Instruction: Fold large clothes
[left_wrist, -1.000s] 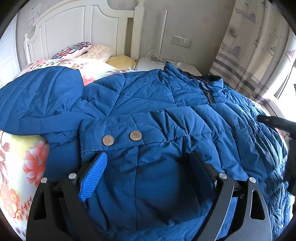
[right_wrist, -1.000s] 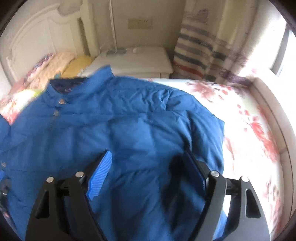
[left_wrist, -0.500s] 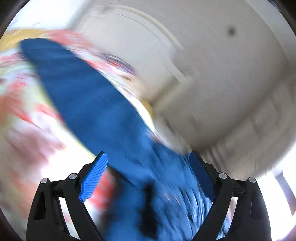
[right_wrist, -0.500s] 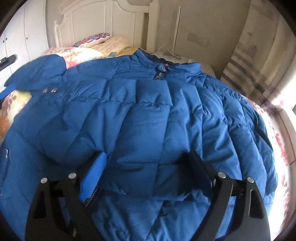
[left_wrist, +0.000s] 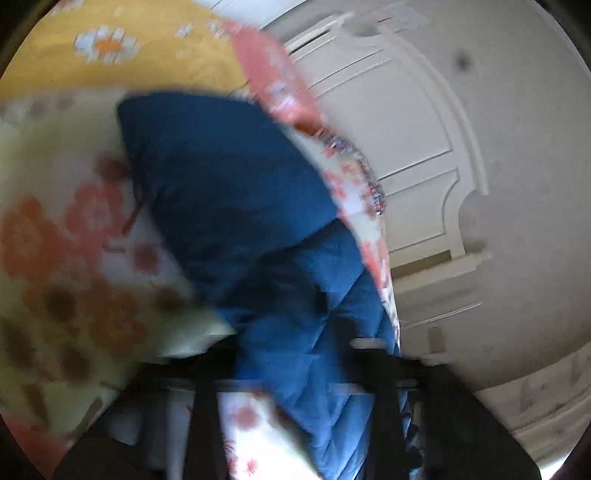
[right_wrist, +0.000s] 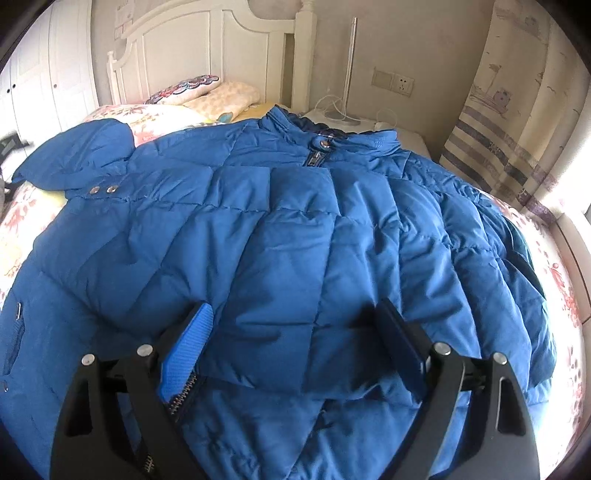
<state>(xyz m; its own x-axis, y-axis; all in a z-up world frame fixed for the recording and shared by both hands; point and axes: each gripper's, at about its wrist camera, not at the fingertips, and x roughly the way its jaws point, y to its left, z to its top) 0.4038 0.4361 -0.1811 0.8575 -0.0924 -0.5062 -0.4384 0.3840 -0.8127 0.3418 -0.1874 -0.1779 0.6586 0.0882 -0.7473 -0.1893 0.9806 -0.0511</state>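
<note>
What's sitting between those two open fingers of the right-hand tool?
In the right wrist view, the blue puffer jacket fills the gap between the right gripper's open fingers; they don't pinch it.

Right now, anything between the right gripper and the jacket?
Nothing visible. The right gripper hangs open directly over the blue jacket, which lies spread on the bed with only quilted fabric showing between its fingers.

The right wrist camera is looking down over the blue jacket (right_wrist: 295, 240) toward the headboard (right_wrist: 207, 48); the left one, rolled sideways, is facing the same sleeve (left_wrist: 229, 192) closely.
</note>
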